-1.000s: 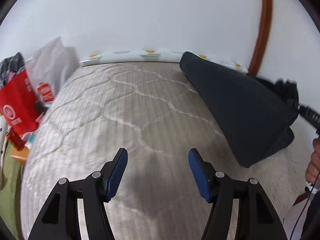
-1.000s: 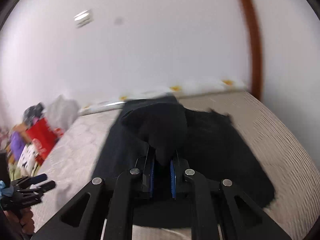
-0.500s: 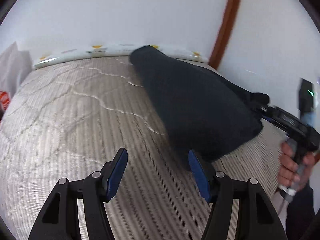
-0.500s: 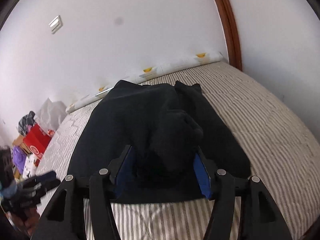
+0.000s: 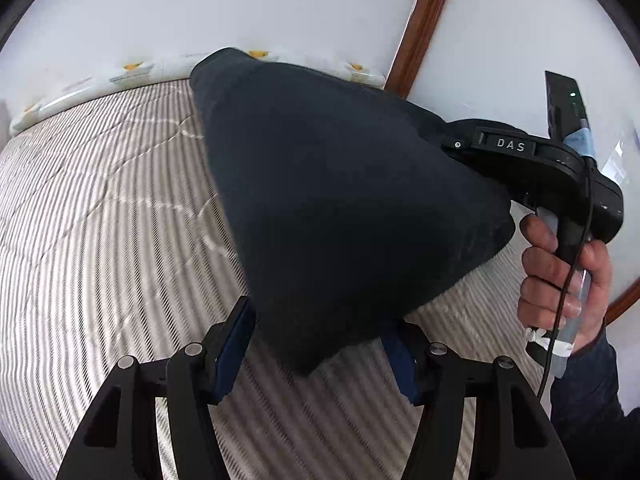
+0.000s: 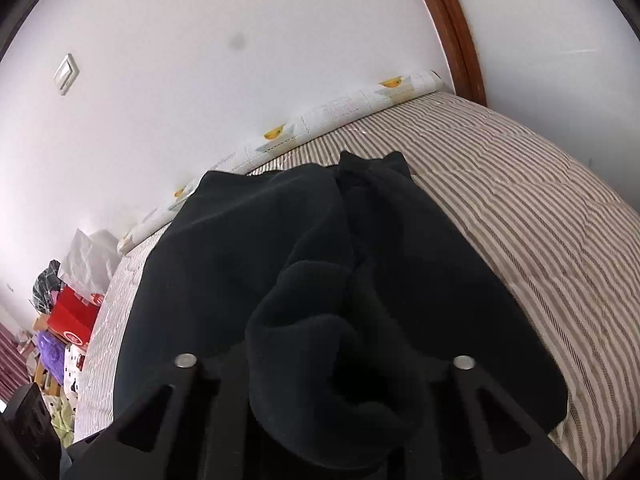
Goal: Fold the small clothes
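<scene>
Lifting one bunched edge, the dark garment (image 5: pixel 344 200) is tented above the striped bed (image 5: pixel 100 220) by the closing right gripper (image 6: pixel 324 368), so its hanging corner is presented between the parted, non-gripping left gripper (image 5: pixel 320 356) fingers.

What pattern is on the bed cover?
Thin grey and white stripes on the bed cover, clearest in the right wrist view.

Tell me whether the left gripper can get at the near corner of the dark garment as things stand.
Probably yes: the dark garment hangs with its near corner already between the open left gripper fingers, nothing between them.
</scene>
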Demonstrator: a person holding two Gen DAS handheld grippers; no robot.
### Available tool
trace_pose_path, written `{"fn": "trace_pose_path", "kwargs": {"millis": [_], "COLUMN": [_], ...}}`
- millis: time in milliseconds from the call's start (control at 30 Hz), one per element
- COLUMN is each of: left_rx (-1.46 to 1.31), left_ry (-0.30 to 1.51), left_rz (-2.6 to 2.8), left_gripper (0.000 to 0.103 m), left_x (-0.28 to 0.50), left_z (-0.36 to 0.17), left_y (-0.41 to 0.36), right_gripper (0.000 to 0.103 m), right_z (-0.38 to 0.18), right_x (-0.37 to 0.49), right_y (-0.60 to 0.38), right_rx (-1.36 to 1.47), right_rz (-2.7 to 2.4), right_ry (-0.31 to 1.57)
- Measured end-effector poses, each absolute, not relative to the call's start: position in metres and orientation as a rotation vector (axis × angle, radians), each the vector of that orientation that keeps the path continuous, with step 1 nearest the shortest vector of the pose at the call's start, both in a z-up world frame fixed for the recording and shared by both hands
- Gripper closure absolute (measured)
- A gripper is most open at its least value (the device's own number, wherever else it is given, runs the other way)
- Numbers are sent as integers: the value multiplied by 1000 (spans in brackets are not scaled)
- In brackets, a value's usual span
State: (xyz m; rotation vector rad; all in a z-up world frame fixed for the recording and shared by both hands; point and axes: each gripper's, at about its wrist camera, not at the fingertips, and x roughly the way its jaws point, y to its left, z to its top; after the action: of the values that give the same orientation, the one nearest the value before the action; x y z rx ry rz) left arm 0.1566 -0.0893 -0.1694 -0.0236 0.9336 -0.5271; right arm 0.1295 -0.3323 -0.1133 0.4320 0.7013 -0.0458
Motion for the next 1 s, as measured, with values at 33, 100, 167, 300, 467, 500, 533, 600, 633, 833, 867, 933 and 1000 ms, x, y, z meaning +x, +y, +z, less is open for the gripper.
{"fn": "trace_pose_path", "kwargs": {"millis": [33,100,167,300,467,500,533,600,633,833,867,933,1000], "left_rx": [-16,8,24,27,36,30,21,25,28,21,11,-5,0], "left_ry": [932,920,916,903,874,874,875,873,873,837,833,831,821], "left_rz": [-520,-509,-510,-535,-524,-520,-524,-518,-515,-469,-465,-464,-459], "left_gripper": [44,44,44,44,48,49,52,54,56,78,80,82,84], "left_x": [158,158,158,154,154,154,154,152,151,150,150,152,151], "left_z": [-169,-169,-167,-164,-162,-162,-161,-161,-161,-158,-157,-156,-153], "left_y": [-92,-98,-102,-109,-122,-124,-126,-130,-130,-116,-112,-108,-103], "right_gripper": [90,91,91,90,83,74,65,61,59,61,68,81,84], "right_z": [-109,-91,-80,-89,-125,-125,-123,-123,-125,-136,-137,-137,-134], "right_x": [128,116,101,81,76,72,67,57,58,65,67,73,73], "right_y": [-334,-343,-355,-383,-395,-395,-396,-398,-398,-399,-398,-395,-389], "right_rx": [423,403,404,371,405,398,402,426,421,445,451,454,429], "right_rz": [-44,-50,-76,-163,-159,-174,-193,-208,-214,-226,-208,-193,-194], "right_ry": [679,593,531,545,678,676,670,667,682,723,723,719,711]}}
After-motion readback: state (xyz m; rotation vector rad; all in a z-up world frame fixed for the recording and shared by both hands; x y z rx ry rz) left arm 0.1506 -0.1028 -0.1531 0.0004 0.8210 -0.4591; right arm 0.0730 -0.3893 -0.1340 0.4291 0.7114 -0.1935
